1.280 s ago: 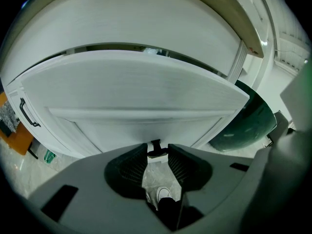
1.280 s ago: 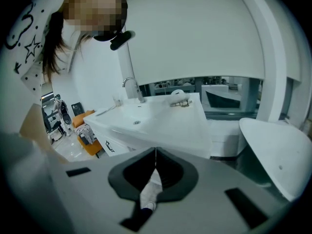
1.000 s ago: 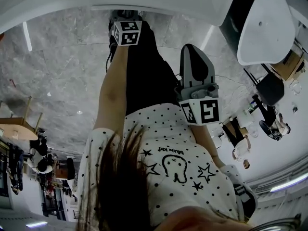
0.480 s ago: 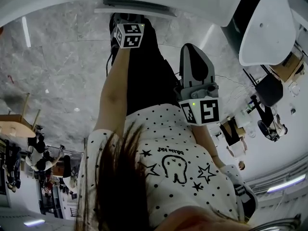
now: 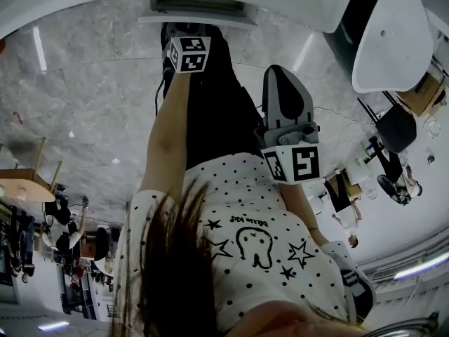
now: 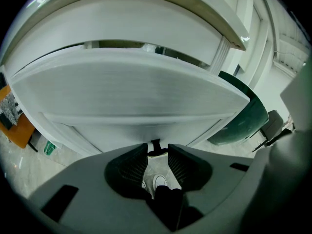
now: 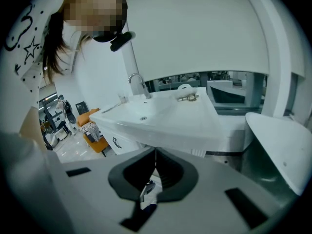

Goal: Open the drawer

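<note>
A white drawer front (image 6: 131,96) fills the left gripper view, and its small black handle (image 6: 156,146) sits between the jaws of my left gripper (image 6: 157,150), which is shut on it. In the head view the left gripper (image 5: 184,35) reaches at arm's length to the drawer (image 5: 196,17) at the top, where a dark gap shows above the front. My right gripper (image 5: 280,76) hangs beside the person's leg, away from the drawer. Seen in its own view, the right gripper (image 7: 156,153) is shut with nothing in it.
A white vanity with a sink and faucet (image 7: 138,85) stands ahead of the right gripper. A white curved tub or chair (image 5: 393,41) is at the upper right. A dark green rounded object (image 6: 243,121) stands right of the drawer. The floor is grey marble (image 5: 84,118).
The dark gap above the drawer front has widened as the drawer came out. The left gripper has drawn slightly toward the person. The right gripper has stayed put.
</note>
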The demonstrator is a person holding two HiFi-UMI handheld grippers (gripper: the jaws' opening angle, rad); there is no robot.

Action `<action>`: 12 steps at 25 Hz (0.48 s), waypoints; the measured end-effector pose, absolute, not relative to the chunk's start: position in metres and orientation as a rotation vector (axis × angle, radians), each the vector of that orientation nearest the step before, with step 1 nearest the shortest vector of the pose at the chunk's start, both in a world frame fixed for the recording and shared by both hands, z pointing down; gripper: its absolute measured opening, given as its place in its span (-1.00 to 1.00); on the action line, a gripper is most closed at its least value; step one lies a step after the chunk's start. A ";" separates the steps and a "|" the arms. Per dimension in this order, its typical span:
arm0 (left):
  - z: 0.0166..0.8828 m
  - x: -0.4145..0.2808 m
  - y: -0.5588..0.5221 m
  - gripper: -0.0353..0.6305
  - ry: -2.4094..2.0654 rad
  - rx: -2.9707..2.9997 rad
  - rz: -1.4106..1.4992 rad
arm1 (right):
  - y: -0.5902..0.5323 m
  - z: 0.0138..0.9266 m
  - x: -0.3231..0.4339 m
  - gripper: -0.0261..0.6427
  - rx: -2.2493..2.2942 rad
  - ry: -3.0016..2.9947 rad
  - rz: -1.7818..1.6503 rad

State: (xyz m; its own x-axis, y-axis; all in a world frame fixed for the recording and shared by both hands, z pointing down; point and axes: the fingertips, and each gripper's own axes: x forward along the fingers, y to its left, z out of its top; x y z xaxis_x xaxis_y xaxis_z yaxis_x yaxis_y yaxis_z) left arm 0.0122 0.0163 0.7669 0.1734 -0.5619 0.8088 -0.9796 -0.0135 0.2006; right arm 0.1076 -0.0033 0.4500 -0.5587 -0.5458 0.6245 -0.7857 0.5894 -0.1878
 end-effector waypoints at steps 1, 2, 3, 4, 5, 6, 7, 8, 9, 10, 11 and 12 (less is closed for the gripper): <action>0.767 0.013 0.017 -0.49 -1.483 1.678 0.679 | -0.003 0.450 0.107 -0.88 1.055 -2.307 0.622; 0.768 0.013 0.017 -0.49 -1.485 1.678 0.676 | -0.002 0.451 0.107 -0.88 1.053 -2.306 0.623; 0.768 0.013 0.016 -0.49 -1.488 1.676 0.672 | -0.001 0.452 0.106 -0.88 1.052 -2.305 0.623; 0.768 0.013 0.016 -0.49 -1.491 1.676 0.668 | 0.000 0.452 0.106 -0.88 1.050 -2.303 0.623; 0.768 0.013 0.016 -0.49 -1.492 1.679 0.666 | 0.001 0.452 0.105 -0.88 1.049 -2.301 0.623; 0.767 0.014 0.015 -0.49 -1.490 1.683 0.664 | 0.002 0.452 0.105 -0.88 1.046 -2.301 0.621; 0.766 0.014 0.015 -0.49 -1.487 1.688 0.663 | 0.002 0.452 0.104 -0.88 1.044 -2.301 0.620; 0.766 0.015 0.015 -0.49 -1.484 1.691 0.663 | 0.002 0.451 0.103 -0.88 1.041 -2.303 0.619; 0.766 0.015 0.015 -0.49 -1.481 1.692 0.663 | 0.002 0.450 0.102 -0.88 1.038 -2.305 0.618; 0.766 0.015 0.015 -0.49 -1.479 1.692 0.663 | 0.002 0.450 0.101 -0.88 1.035 -2.308 0.617; 0.767 0.015 0.015 -0.49 -1.477 1.691 0.663 | 0.003 0.450 0.099 -0.88 1.033 -2.309 0.617; 0.767 0.016 0.016 -0.49 -1.475 1.689 0.664 | 0.003 0.450 0.098 -0.88 1.032 -2.310 0.616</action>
State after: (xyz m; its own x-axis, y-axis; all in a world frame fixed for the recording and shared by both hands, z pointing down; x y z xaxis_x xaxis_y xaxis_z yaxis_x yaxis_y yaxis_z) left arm 0.0155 0.0160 0.7675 0.1895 -0.5678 0.8011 -0.9761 -0.0207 0.2162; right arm 0.0982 0.0029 0.4504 -0.5669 -0.5322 0.6288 -0.7746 0.6041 -0.1870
